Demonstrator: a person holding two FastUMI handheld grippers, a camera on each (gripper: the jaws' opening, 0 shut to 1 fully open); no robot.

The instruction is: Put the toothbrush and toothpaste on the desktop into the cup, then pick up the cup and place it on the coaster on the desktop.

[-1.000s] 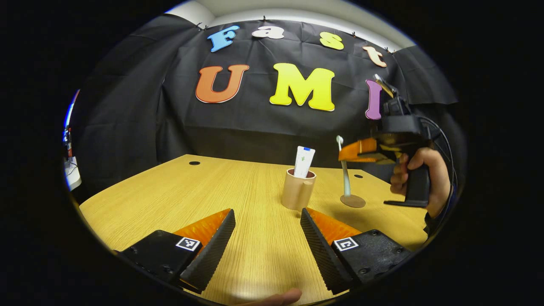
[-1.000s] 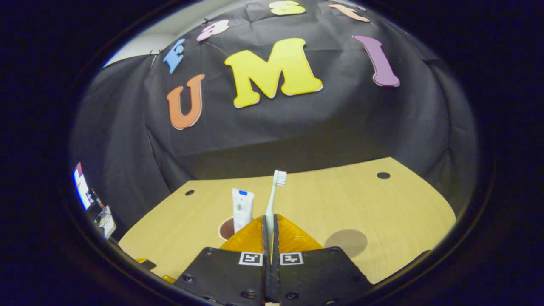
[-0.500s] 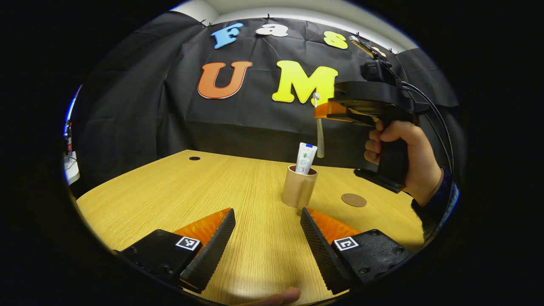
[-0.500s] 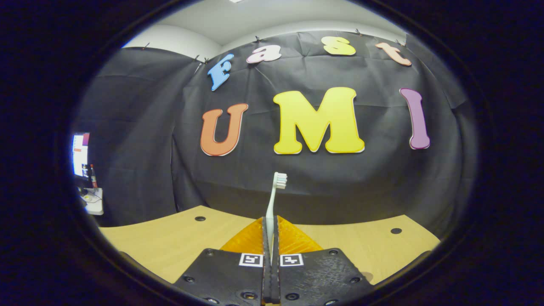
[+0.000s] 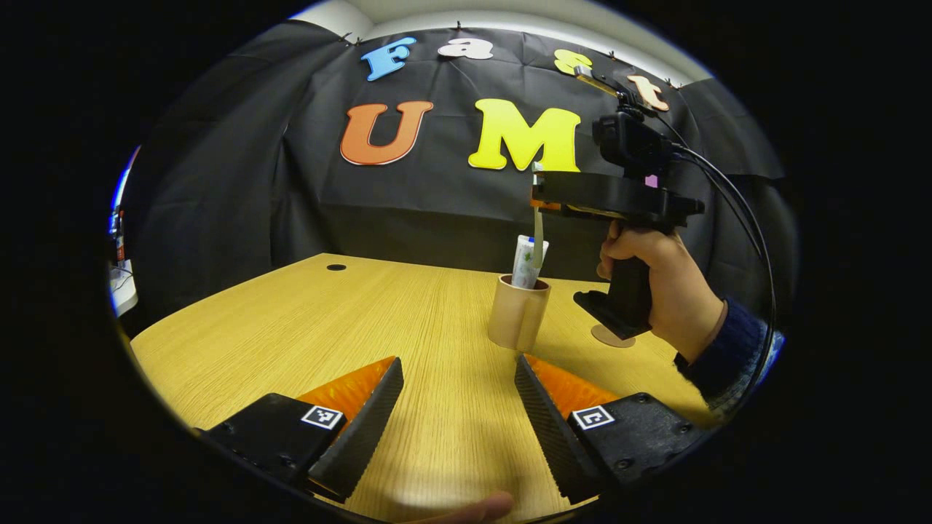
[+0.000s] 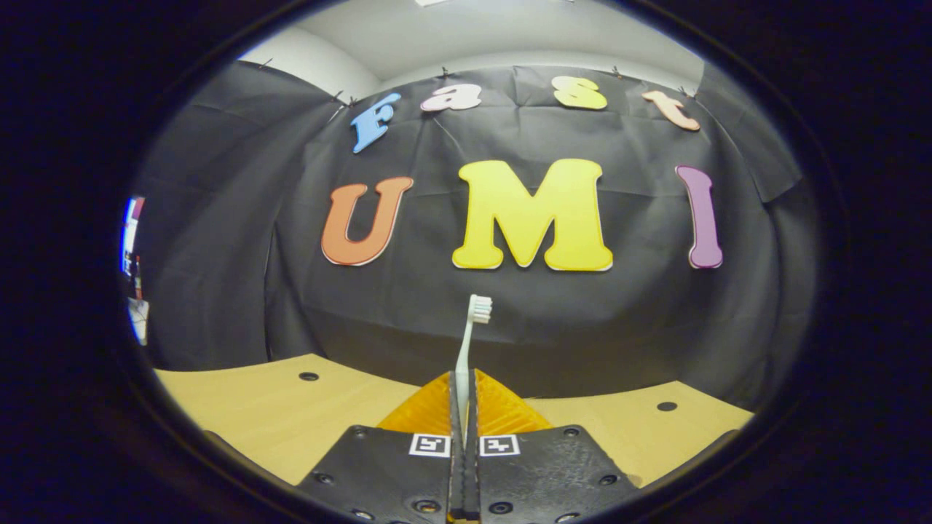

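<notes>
A tan cup (image 5: 518,314) stands on the wooden desk (image 5: 328,327) with the white toothpaste tube (image 5: 523,260) upright inside it. Straight above the cup, the right gripper (image 5: 540,198), held by a hand (image 5: 659,284), is shut on a white toothbrush (image 5: 537,244). The brush hangs vertically, and its lower end reaches down beside the tube close to the cup's rim. In the right gripper view the brush (image 6: 466,349) sticks up from my shut right gripper (image 6: 464,389). The round brown coaster (image 5: 610,337) lies right of the cup, partly behind the hand. My left gripper (image 5: 459,386) rests open near the desk's front.
Dark cable holes (image 5: 336,267) sit near the desk's far edge, and another hole (image 6: 666,406) shows at the right. A lit screen (image 5: 116,240) is at the far left. A fingertip (image 5: 473,507) shows at the bottom edge.
The right gripper has carried the toothbrush up off the coaster side and leftward until it hangs over the cup beside the toothpaste. The left gripper has stayed still and open.
</notes>
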